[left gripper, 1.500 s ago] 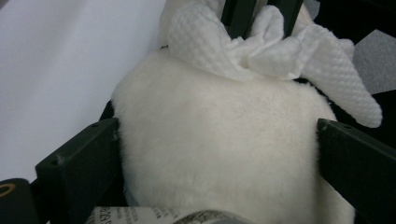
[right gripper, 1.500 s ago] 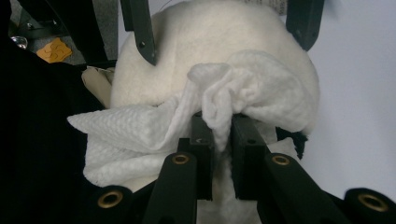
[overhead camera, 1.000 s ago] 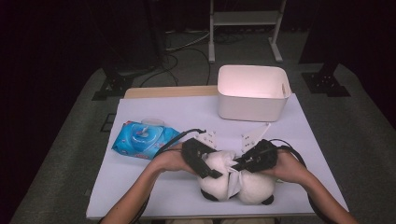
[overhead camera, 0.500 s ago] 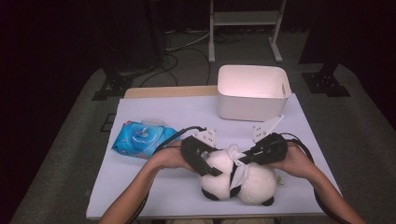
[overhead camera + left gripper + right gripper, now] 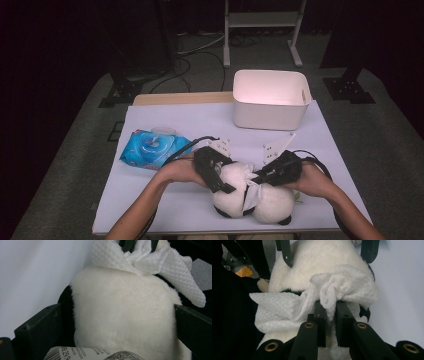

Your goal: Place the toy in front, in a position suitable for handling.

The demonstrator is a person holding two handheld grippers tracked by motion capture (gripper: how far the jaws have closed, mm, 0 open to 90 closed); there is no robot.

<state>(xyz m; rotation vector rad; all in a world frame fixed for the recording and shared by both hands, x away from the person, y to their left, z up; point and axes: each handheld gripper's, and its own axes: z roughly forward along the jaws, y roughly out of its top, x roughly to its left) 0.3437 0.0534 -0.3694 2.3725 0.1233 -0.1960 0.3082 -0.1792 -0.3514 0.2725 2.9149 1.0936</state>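
A black-and-white panda plush (image 5: 272, 204) lies at the table's near edge. My left gripper (image 5: 223, 181) straddles its white head (image 5: 120, 302). Its jaws have just been opening wider, and both still touch the fur in the left gripper view. A printed tag (image 5: 95, 354) lies close under that camera. My right gripper (image 5: 330, 312) is shut on a bunched white wipe (image 5: 342, 287), which rests against the plush (image 5: 322, 257) between head and body. In the high view the wipe (image 5: 251, 192) hangs from the right gripper (image 5: 258, 177).
A white bin (image 5: 270, 107) stands open at the back right of the white table (image 5: 165, 200). A blue wipes pack (image 5: 152, 147) lies left of my left hand. A wooden board (image 5: 180, 97) edges the table's back, and a metal stand (image 5: 262, 20) is on the floor behind.
The right gripper has shifted the wipe slightly to and fro over the plush. The left hand and the plush have stayed where they were.
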